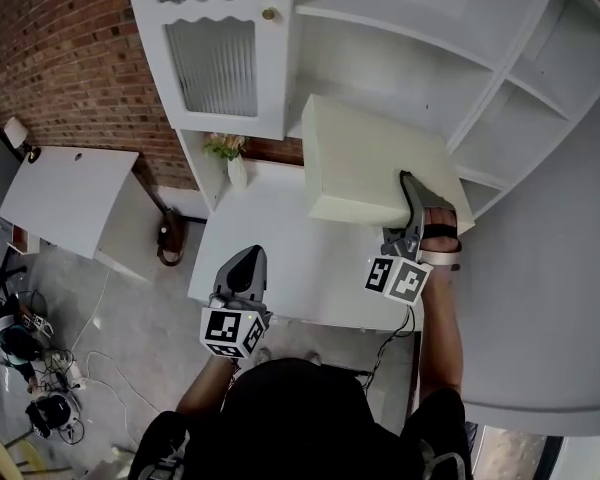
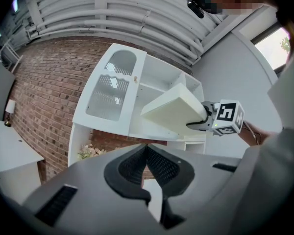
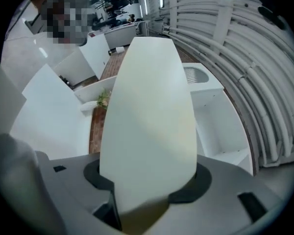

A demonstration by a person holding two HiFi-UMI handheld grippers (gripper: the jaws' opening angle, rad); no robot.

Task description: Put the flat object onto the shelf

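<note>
The flat object (image 1: pixel 370 163) is a thick cream-white slab, held tilted in the air in front of the white shelf unit (image 1: pixel 420 38). My right gripper (image 1: pixel 418 208) is shut on its near right edge. In the right gripper view the slab (image 3: pixel 147 116) fills the middle and runs away from the jaws, which clamp its near end. In the left gripper view the slab (image 2: pixel 174 109) hangs before the open shelves (image 2: pixel 159 82). My left gripper (image 1: pixel 247 260) hovers low over the white counter (image 1: pixel 280 248), shut with nothing in it; the pads (image 2: pixel 154 163) meet.
A small vase of flowers (image 1: pixel 230 158) stands at the counter's back left. Left of the open shelves is a cabinet with ribbed glass doors (image 1: pixel 212 63). A white desk (image 1: pixel 65 193) stands by the brick wall (image 1: pixel 70 58), with cables and gear on the floor (image 1: pixel 30 368).
</note>
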